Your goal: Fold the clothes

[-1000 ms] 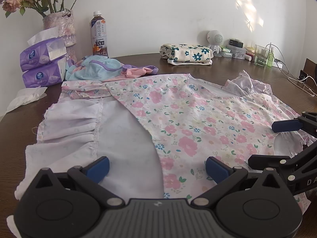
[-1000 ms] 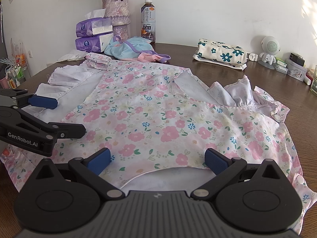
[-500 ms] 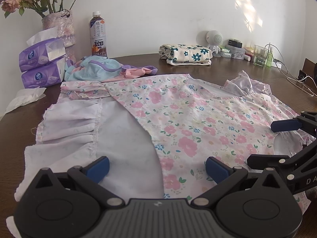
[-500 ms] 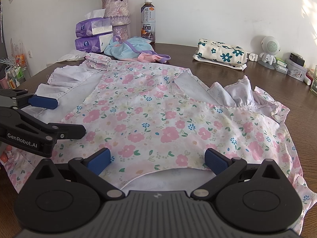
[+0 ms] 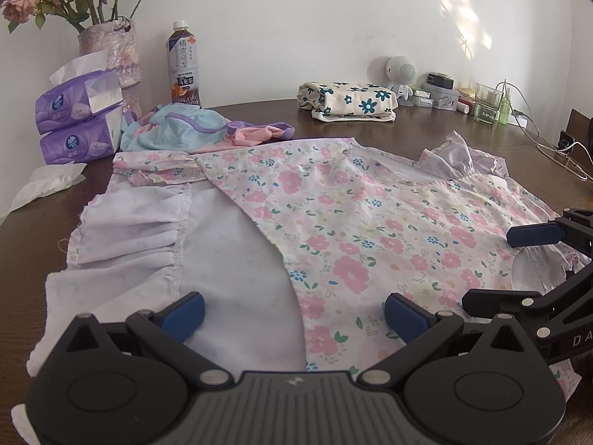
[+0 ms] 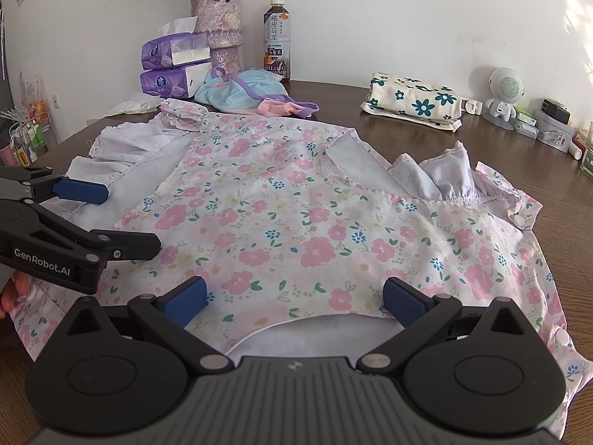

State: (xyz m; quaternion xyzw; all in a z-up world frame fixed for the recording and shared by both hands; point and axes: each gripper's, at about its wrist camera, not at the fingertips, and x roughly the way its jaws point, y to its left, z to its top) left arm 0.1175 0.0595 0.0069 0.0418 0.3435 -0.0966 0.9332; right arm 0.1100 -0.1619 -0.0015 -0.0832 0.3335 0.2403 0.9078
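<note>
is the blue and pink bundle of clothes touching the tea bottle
Cannot tell. In both wrist views the bundle overlaps the base of the tea bottle, hiding any contact or gap.

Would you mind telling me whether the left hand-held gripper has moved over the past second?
No: the left hand-held gripper sits unchanged against the tea bottle and floral garment.

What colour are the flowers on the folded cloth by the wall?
Teal-blue on cream folded cloth, clearest in the right wrist view.
</note>
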